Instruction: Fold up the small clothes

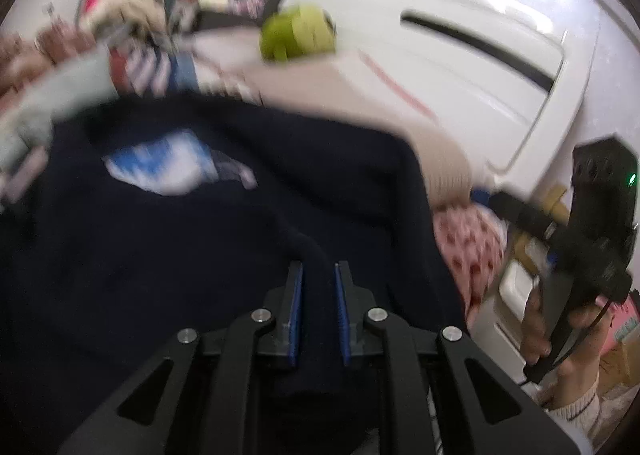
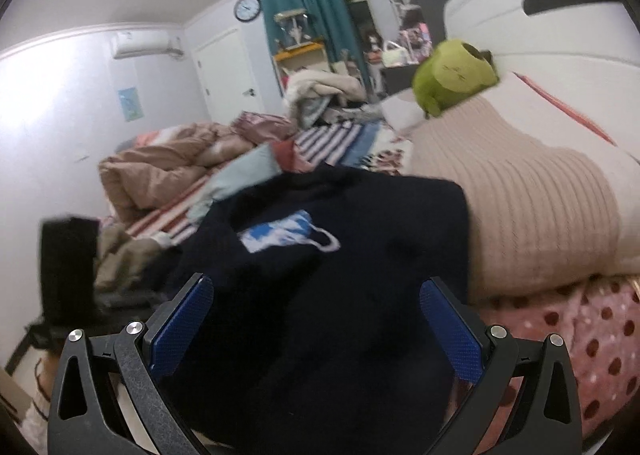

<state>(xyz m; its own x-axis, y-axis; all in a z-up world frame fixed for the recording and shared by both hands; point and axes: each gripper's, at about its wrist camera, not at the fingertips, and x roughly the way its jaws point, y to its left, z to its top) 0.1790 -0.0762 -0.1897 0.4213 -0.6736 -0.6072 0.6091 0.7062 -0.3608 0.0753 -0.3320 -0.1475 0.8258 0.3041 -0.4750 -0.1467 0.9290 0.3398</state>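
A dark navy garment (image 1: 224, 223) with a blue and white print (image 1: 164, 163) lies spread on the bed. My left gripper (image 1: 319, 267) is shut on a fold of the navy cloth between its blue pads. In the right wrist view the same garment (image 2: 340, 275) fills the middle, with the print (image 2: 280, 233) facing up. My right gripper (image 2: 316, 295) is open, its blue pads (image 2: 184, 323) wide apart over the garment's near edge, with nothing between them. The right gripper also shows at the right edge of the left wrist view, held in a hand (image 1: 580, 239).
A beige ribbed blanket (image 2: 532, 199) lies folded to the right over a pink dotted cover (image 2: 580, 343). A green plush toy (image 2: 452, 75) sits by the white headboard (image 1: 460, 55). Striped bedding and piled clothes (image 2: 176, 163) lie behind the garment.
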